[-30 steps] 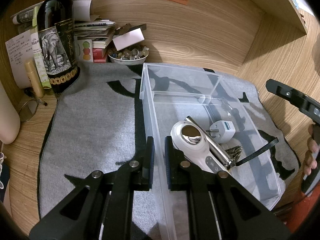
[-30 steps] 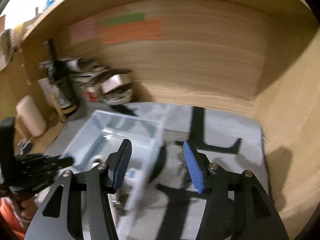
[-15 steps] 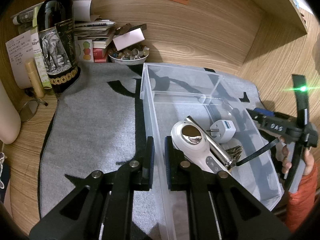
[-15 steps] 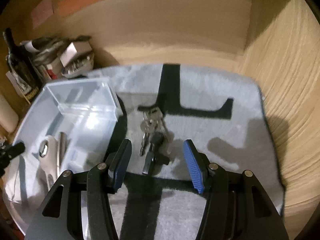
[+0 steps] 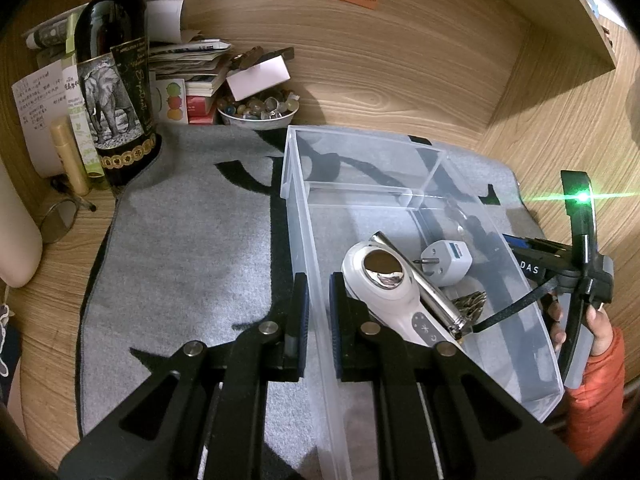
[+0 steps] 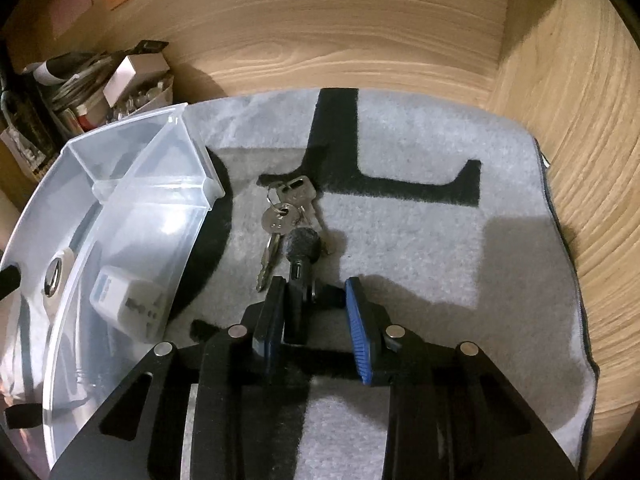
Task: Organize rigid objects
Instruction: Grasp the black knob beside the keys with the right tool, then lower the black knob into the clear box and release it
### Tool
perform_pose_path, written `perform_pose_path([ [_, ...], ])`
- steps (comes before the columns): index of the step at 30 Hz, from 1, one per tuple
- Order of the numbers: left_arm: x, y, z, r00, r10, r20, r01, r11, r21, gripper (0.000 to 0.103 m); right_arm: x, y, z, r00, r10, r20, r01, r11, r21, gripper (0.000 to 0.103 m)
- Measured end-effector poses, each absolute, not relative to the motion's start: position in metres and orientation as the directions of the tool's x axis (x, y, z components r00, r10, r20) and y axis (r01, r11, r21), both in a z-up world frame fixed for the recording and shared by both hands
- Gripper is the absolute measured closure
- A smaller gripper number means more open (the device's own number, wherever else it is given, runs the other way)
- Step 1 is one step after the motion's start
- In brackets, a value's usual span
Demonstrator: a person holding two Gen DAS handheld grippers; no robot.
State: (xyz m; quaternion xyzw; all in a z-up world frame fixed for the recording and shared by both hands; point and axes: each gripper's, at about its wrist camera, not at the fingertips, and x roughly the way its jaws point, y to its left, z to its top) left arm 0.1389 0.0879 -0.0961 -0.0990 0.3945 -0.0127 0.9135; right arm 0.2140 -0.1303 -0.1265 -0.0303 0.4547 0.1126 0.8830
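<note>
A clear plastic bin (image 5: 296, 216) sits on a grey mat. My left gripper (image 5: 318, 296) is shut on the bin's left wall, one finger on each side. Inside lie a white handheld device (image 5: 384, 292), a metal tool (image 5: 424, 284), a white plug adapter (image 5: 444, 258) and a black strap. In the right wrist view a bunch of keys (image 6: 286, 216) with a black fob (image 6: 300, 256) lies on the mat just right of the bin (image 6: 188, 184). My right gripper (image 6: 314, 312) is open low over the mat, the fob's near end between its fingers.
A dark wine bottle (image 5: 112, 80), a stack of papers and a bowl of small stones (image 5: 258, 108) stand at the back left. Wooden walls close the back and right. The grey mat (image 6: 440, 248) has black letter shapes.
My right gripper has swung down and forward from beside the bin until the key bunch's fob lies between its open fingers. The left gripper has stayed on the bin wall.
</note>
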Motion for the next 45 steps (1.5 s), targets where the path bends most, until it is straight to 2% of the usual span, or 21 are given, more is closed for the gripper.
perform_pose_path([
  [14,0.138,0.089,-0.097,0.688,-0.100,-0.719,-0.055,0.980,-0.190,0.094,0.192,-0.118,-0.073,0.669,0.205,-0.715,-0.257,0.966,0.037,0.076],
  [28,0.139,0.089,-0.097,0.688,-0.101,-0.719,-0.055,0.980,-0.190,0.094,0.149,-0.072,-0.015,0.745,0.316,-0.587,-0.406,0.914,-0.023,0.076],
  [35,0.138,0.089,-0.097,0.688,-0.102,-0.718,-0.054,0.980,-0.191,0.094,0.143,-0.041,-0.029,0.699,0.353,-0.622,-0.483,0.874,-0.047,0.076],
  [45,0.137,0.087,-0.098,0.688,-0.110,-0.717,-0.053,0.978,-0.200,0.094,0.155,-0.020,-0.072,0.617,0.316,-0.721,-0.513,0.856,-0.063,0.076],
])
